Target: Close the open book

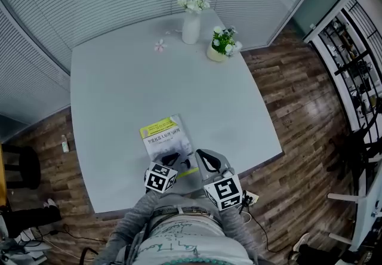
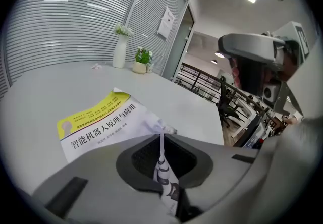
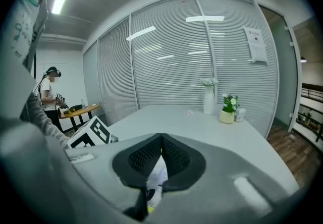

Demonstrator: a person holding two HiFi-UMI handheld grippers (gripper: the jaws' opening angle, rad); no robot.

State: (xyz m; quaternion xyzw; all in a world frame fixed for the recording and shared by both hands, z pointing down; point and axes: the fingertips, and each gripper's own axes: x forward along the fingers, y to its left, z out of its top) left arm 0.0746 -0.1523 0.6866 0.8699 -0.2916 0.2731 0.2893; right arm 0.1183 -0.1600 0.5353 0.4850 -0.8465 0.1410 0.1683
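The book (image 1: 164, 134) lies on the grey table (image 1: 119, 85) near its front edge, with its yellow and white cover (image 2: 98, 122) facing up. My left gripper (image 1: 172, 157) sits at the book's near end. In the left gripper view a thin printed leaf (image 2: 162, 167) of the book stands edge-on between the jaws of the left gripper (image 2: 161, 140), which are pressed onto it. My right gripper (image 1: 205, 161) is just right of the book, its jaws meeting at the tips (image 3: 161, 137) with nothing seen between them. A piece of the book shows below it.
At the table's far side stand a white vase of flowers (image 1: 191, 24) and a small potted plant (image 1: 222, 44), with a pink blossom (image 1: 159, 46) lying nearby. Window blinds close off the back. A person (image 3: 50, 92) stands by a round table far left.
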